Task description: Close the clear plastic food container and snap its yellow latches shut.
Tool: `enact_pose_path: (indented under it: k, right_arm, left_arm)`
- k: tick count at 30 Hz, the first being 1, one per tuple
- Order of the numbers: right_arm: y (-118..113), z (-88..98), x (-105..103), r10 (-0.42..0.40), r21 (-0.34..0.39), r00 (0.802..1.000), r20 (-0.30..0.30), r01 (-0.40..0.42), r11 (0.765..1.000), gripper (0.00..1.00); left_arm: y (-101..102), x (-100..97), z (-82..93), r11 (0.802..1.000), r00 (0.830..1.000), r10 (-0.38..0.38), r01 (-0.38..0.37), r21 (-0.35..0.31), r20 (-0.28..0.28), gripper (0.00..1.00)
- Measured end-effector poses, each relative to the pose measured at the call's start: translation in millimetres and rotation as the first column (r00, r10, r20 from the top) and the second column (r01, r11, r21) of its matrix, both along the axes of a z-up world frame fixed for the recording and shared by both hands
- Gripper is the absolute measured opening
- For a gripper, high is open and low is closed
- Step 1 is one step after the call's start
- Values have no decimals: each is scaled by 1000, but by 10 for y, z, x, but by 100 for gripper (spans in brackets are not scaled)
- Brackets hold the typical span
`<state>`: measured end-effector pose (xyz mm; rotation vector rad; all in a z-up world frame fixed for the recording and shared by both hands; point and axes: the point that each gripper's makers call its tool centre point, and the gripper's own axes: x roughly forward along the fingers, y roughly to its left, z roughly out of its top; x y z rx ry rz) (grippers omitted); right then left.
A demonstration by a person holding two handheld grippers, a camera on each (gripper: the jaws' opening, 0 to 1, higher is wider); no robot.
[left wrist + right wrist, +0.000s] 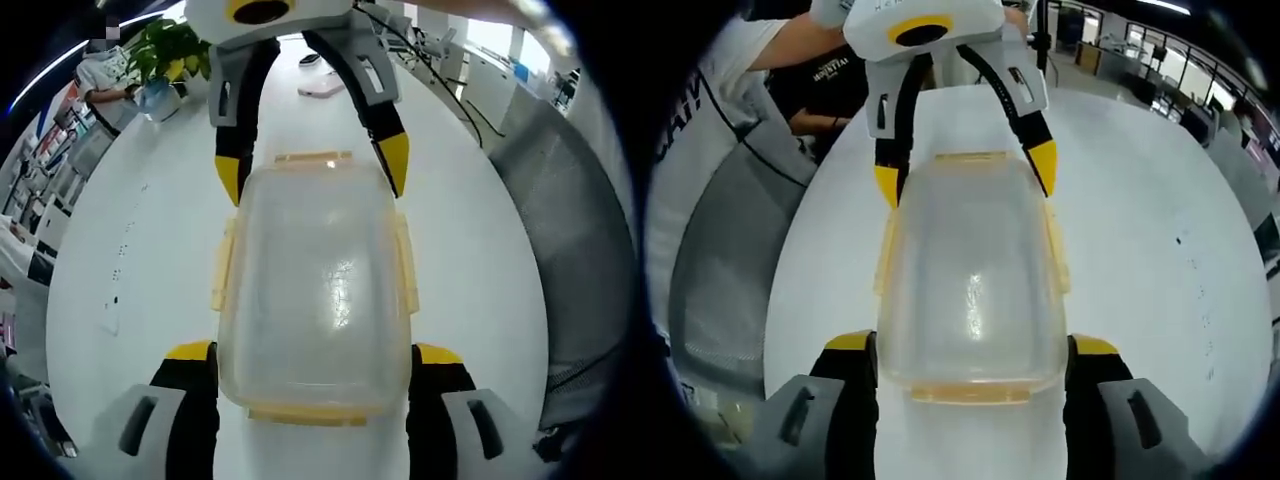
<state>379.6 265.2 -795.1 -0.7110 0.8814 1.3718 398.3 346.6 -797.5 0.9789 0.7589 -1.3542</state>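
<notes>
Lying lengthwise between both wide-spread hand-held grippers (313, 355) (971, 350), lidded container (315, 290) on white table (150, 250).

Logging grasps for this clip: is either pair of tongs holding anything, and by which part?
The container sits between both open tongs, one at each short end. The jaws flank the corners; whether they touch cannot be told.

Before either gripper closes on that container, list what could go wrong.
1. The left gripper and right gripper straddle the clear container from opposite ends; uneven squeezing might slide it across the smooth white table.
2. The yellow side latches flare outward; jaws may push them without snapping them.
</notes>
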Motion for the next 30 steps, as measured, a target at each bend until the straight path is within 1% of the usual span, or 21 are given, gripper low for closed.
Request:
enact_pose_path:
  k: [9, 14, 30]
  right_arm:
    - [-2, -9, 142, 1, 6, 1000, -15, -1, 1000, 74]
    - [1, -11, 199, 4, -2, 1000, -21, -4, 1000, 74]
    - [-7, -21, 384, 5, 1, 1000, -22, -5, 1000, 74]
  left_arm:
    - [-6, 145, 3, 1000, 1000, 5, -5, -16, 0, 76]
    - [-14, 218, 5, 1000, 1000, 8, -8, -25, 1, 76]
    - [-21, 364, -8, 1000, 1000, 14, -14, -21, 10, 76]
